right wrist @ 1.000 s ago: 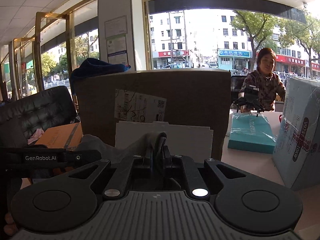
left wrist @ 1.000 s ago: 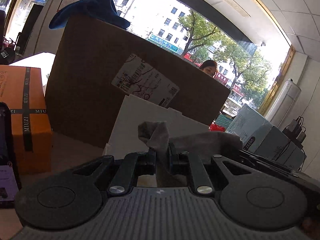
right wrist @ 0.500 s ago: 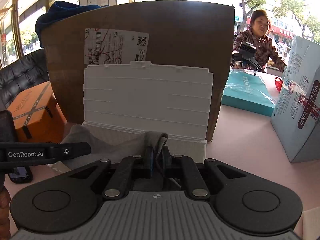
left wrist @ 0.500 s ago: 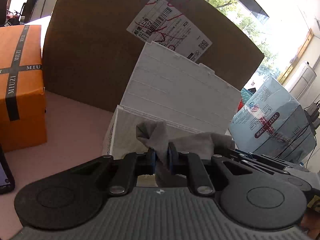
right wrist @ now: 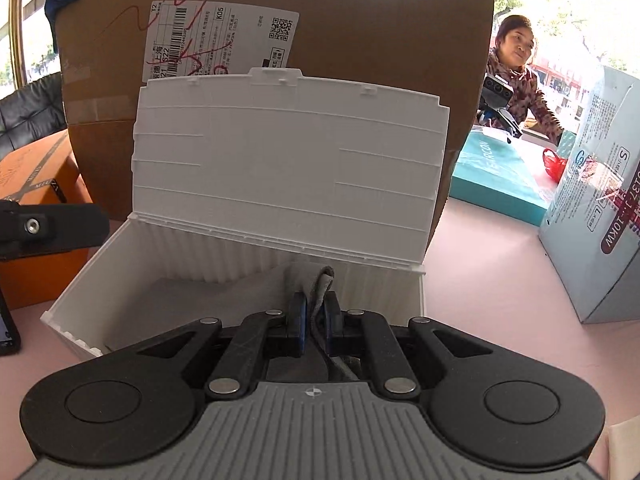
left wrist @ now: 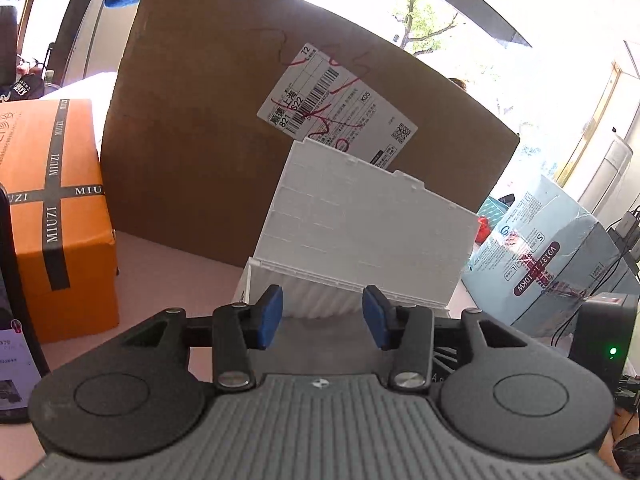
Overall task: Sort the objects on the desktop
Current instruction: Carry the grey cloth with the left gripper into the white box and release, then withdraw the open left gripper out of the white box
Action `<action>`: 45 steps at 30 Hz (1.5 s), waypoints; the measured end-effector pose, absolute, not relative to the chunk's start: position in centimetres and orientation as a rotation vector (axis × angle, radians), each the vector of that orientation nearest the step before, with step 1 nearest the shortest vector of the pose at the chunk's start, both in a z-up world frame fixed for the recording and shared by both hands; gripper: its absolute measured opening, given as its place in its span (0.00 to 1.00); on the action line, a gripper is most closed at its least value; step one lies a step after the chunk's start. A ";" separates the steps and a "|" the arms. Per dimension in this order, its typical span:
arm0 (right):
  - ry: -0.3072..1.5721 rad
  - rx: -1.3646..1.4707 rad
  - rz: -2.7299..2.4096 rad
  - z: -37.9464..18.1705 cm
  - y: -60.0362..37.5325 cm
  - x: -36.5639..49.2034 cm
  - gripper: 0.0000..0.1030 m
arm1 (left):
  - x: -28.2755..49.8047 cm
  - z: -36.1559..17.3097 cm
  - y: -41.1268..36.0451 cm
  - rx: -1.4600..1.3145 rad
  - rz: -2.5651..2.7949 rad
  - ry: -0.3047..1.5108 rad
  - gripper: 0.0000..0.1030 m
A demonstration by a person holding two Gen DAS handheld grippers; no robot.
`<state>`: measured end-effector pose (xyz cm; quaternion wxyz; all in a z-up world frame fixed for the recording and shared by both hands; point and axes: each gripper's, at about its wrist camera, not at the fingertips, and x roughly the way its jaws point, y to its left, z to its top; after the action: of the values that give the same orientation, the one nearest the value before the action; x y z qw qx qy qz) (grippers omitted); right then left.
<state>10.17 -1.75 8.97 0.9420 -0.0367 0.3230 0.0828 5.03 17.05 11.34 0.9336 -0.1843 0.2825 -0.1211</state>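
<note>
I judge the sorting partway done: the grey cloth (right wrist: 320,284) is over the open white storage box (right wrist: 132,280) and partly down inside it, but it is not yet let go; my right gripper (right wrist: 314,322) is pinched tight on a fold of it, the blue pads nearly meeting with cloth bunched between them; my left gripper (left wrist: 322,318) stands wide apart and holds nothing, its blue pads (left wrist: 269,316) bare. From the right wrist view the cloth rises at 12 o'clock just past the fingertips, and a paler grey spread of it runs off toward 10 o'clock across the box floor, though against the white ribbed wall I can't be sure where cloth ends and shadow begins; the box's lid (right wrist: 288,160) stands upright at 12 o'clock, leaning on the big cardboard carton (right wrist: 380,32) behind. From the left wrist view the box sits at 12 to 1 o'clock just beyond the fingers; its inside is hidden from that camera. What is left, I reckon, is releasing the cloth and closing the lid; the orange box (left wrist: 52,216) at 9 o'clock and the pale blue package (right wrist: 600,216) at 3 o'clock sit on the pink tabletop (right wrist: 492,280), and I can't tell whether they count as things to sort.
</note>
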 end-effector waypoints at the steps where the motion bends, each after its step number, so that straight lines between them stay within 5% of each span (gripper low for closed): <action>1: 0.665 -0.076 0.166 8.8 -1.7 10.3 0.08 | 5.0 11.4 17.1 -0.377 -0.249 0.575 0.41; 10: 0.710 -0.113 0.147 8.4 -1.3 10.8 0.09 | 5.4 10.8 16.8 -0.376 -0.265 0.610 0.42; 11: 0.705 -0.113 0.149 8.5 -1.4 10.7 0.14 | 5.5 10.8 16.7 -0.375 -0.265 0.611 0.42; 14: 0.654 -0.108 0.154 9.2 -1.6 10.1 0.51 | 5.2 11.1 16.6 -0.380 -0.263 0.611 0.48; 20: 0.527 -0.081 0.217 10.9 -2.0 8.5 0.82 | 5.0 11.4 17.2 -0.428 -0.265 0.573 0.71; 23: 0.521 -0.057 0.256 11.2 -2.2 8.4 0.81 | 5.0 11.7 17.1 -0.428 -0.266 0.556 0.74; 25: 0.557 -0.037 0.284 11.2 -2.1 8.7 0.62 | 4.9 11.8 16.9 -0.421 -0.267 0.548 0.74; 27: 0.622 -0.028 0.304 10.8 -1.6 9.3 0.15 | 4.9 11.8 16.8 -0.417 -0.269 0.545 0.74; 28: 0.653 -0.034 0.305 10.4 -1.2 9.6 0.12 | 4.9 11.8 16.8 -0.415 -0.269 0.545 0.74; 35: 0.741 -0.075 0.263 8.5 0.2 10.8 0.11 | 4.8 12.0 16.8 -0.418 -0.267 0.532 0.74; 39: 0.764 -0.104 0.266 8.4 0.9 11.3 0.28 | 4.9 11.9 16.7 -0.417 -0.269 0.536 0.74; 45: 0.738 -0.162 0.264 8.9 1.5 11.2 0.40 | 4.7 11.8 16.7 -0.412 -0.267 0.537 0.74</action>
<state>11.23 1.51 8.90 0.9209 -0.0791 0.3593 0.1287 4.67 16.67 11.77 0.9346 -0.2014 0.2627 -0.1304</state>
